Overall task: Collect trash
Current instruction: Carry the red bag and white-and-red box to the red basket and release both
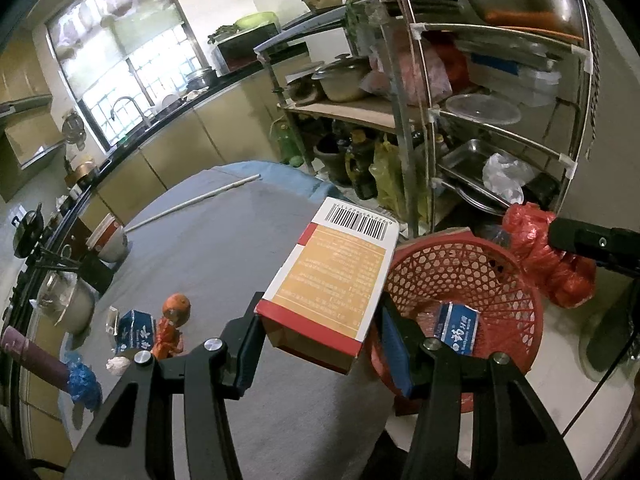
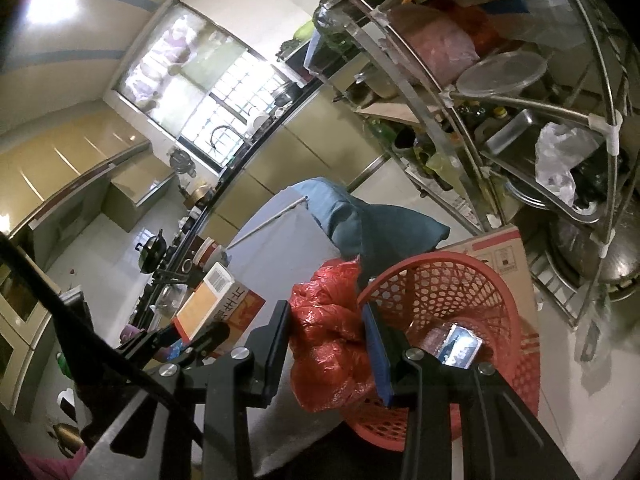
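My left gripper (image 1: pixel 320 332) is shut on a red, white and tan carton box (image 1: pixel 336 280) and holds it above the grey table edge, next to the red mesh basket (image 1: pixel 516 280). A small blue carton (image 1: pixel 458 330) lies inside the basket. My right gripper (image 2: pixel 328 344) is shut on a crumpled red plastic bag (image 2: pixel 328 340) held beside the basket's rim (image 2: pixel 432 264); the bag also shows in the left wrist view (image 1: pixel 540 248). On the table lie a blue carton (image 1: pixel 134 332), an orange doll figure (image 1: pixel 172 326) and a white paper ball (image 1: pixel 118 365).
A metal shelf rack (image 1: pixel 500 128) full of pots and trays stands right behind the basket. A cardboard box (image 2: pixel 500 252) sits under the basket. Bowls (image 1: pixel 108 236) and a white stick (image 1: pixel 192 202) lie at the table's far side. A blue glove (image 1: pixel 84 384) lies left.
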